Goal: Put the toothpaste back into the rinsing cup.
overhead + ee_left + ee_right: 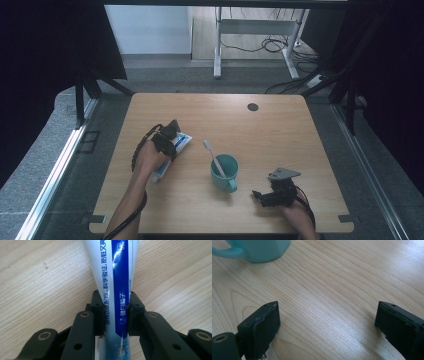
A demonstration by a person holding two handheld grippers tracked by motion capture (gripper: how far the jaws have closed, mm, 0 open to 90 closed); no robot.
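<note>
My left gripper (169, 137) sits left of centre in the high view, and its jaws are pinching the toothpaste tube (172, 154), which lies flat on the wooden table (280, 130) running from lower left to upper right under my hand. In the left gripper view the tube (117, 290) comes down from the top of the frame between the two black pads (99, 315), white with a blue stripe and printed lettering, and both pads press against its sides; the tube narrows where they bite

My right gripper (272, 195) rests low and right of centre in the high view, well apart from the tube. Its jaws are spread wide with nothing between them: in the right gripper view the bare wood grain fills the gap, one pad (265, 325) at lower left and the other at lower right

Between the two grippers in the high view stands a teal mug (225, 172), handle toward the bottom of the frame, with a toothbrush (212, 155) leaning out of it toward the upper left. The mug (262, 250) also shows at the upper left of the right gripper view. A small dark disc (253, 107) lies near the table's far edge, top centre
</note>
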